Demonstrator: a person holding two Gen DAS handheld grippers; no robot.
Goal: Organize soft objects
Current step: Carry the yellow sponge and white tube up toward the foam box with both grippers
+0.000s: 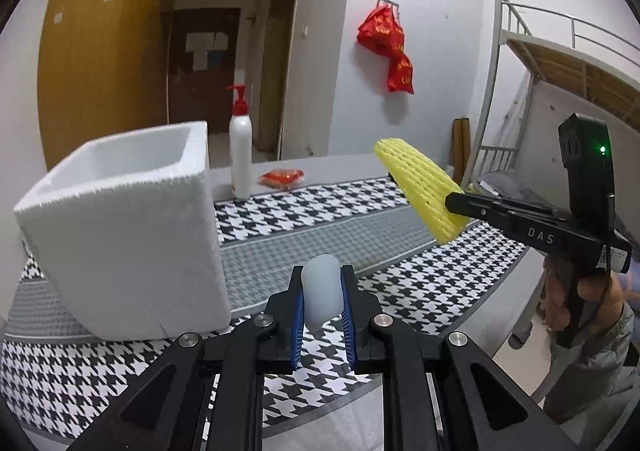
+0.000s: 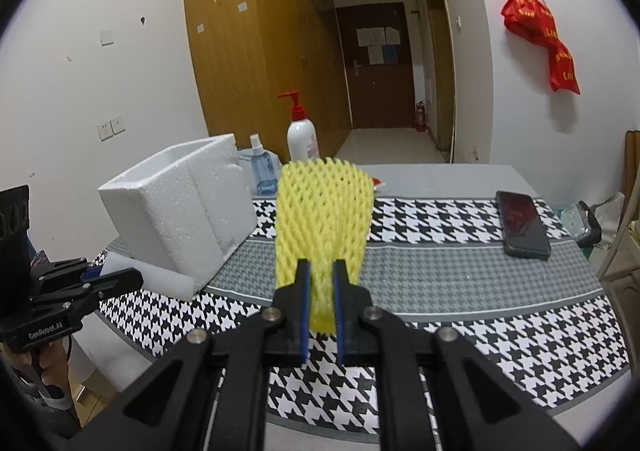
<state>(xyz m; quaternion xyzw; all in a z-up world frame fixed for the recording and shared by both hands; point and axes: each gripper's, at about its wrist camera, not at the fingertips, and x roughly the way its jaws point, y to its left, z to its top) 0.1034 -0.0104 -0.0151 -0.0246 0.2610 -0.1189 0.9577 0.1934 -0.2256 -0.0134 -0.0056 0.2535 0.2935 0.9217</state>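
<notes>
left gripper [image 1: 322, 291] clenches a white foam piece [image 1: 322, 293] at lower centre, possibly translucent; right gripper [image 2: 320, 283] grasps yellow foam netting [image 2: 322, 211] (foam box [image 1: 120, 219] left).

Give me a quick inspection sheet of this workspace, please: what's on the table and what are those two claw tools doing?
Surface: table under a houndstooth cloth.
Job's things: yellow foam net and white foam piece, both held off the table; open white foam box.
Clutter: pump bottle, blue spray bottle, red packet, phone.
Grippers: left gripper shut on the foam piece; right gripper shut on the net.
Cables: nothing seen.
Surroundings: wardrobe, red bag hung on the wall, bunk bed.
</notes>
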